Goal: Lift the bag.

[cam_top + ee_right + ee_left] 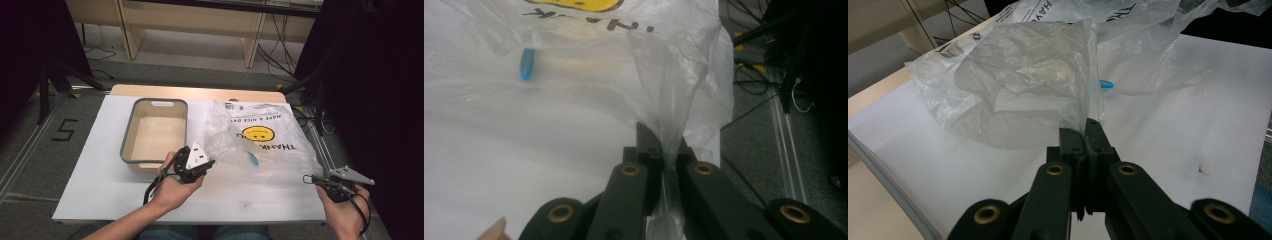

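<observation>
Left gripper (212,162): jaws clamped on near-left edge of clear plastic bag (260,140), film pinched between closed pads (1087,137). Right gripper (307,178): jaws clamped on near-right edge of same bag, film gathered into a fold between pads (659,145). Bag position: right half of white table (100,175), spread flat, yellow smiley print on top, text facing far side. Small blue item (253,158) inside bag, near its near edge. Grey bin (127,137) left of bag, just beyond left gripper.
</observation>
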Action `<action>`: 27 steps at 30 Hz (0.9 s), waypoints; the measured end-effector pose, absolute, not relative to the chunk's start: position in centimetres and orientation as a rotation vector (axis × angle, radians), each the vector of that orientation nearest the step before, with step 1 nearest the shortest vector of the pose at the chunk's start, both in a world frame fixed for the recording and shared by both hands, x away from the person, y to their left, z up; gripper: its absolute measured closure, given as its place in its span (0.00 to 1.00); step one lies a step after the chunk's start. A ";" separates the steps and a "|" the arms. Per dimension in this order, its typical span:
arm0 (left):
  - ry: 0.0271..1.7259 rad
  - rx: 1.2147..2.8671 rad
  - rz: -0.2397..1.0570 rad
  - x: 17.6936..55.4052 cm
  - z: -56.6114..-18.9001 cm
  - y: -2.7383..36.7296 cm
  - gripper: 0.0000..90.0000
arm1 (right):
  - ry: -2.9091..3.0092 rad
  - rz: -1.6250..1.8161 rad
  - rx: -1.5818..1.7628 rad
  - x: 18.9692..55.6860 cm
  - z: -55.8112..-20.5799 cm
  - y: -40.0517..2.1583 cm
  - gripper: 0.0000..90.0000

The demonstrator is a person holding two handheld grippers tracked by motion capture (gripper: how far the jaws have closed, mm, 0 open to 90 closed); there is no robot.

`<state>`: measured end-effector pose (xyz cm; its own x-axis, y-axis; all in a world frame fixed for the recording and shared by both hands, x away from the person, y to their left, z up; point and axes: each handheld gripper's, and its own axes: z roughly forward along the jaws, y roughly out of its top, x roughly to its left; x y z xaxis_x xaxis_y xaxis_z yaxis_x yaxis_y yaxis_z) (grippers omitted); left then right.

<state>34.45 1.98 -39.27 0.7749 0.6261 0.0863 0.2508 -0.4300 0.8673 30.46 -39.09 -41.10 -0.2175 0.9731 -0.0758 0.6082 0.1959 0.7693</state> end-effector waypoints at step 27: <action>0.660 1.910 0.562 35.1 -36.6 3.2 0.99 | 1.782 0.885 1.410 30.3 -39.6 -39.1 1.00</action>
